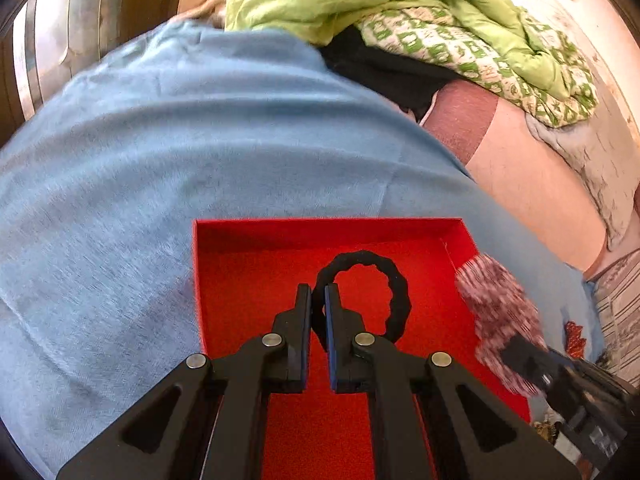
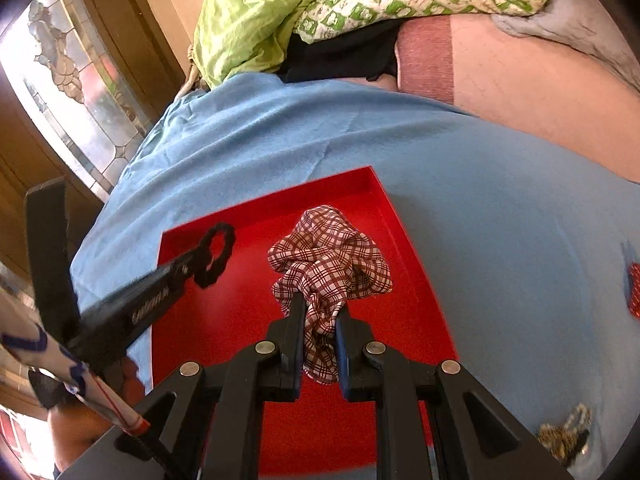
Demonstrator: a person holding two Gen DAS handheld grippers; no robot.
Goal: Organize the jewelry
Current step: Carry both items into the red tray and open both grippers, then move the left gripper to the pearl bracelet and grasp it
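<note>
A shallow red tray (image 1: 256, 280) lies on a blue cloth (image 1: 200, 140); it also shows in the right wrist view (image 2: 224, 320). My left gripper (image 1: 318, 296) is shut on a black scrunchie (image 1: 396, 280) and holds it over the tray; the scrunchie also shows in the right wrist view (image 2: 218, 252). My right gripper (image 2: 320, 312) is shut on a red-and-white plaid scrunchie (image 2: 332, 256) over the tray's right part. In the left wrist view the plaid scrunchie (image 1: 496, 312) is blurred at the tray's right edge.
A gold chain piece (image 2: 564, 436) and a small red item (image 2: 634, 288) lie on the blue cloth (image 2: 500, 220) right of the tray. A green quilt (image 1: 380, 4) and dark clothing (image 1: 384, 68) are piled behind. A glass door (image 2: 68, 80) stands at left.
</note>
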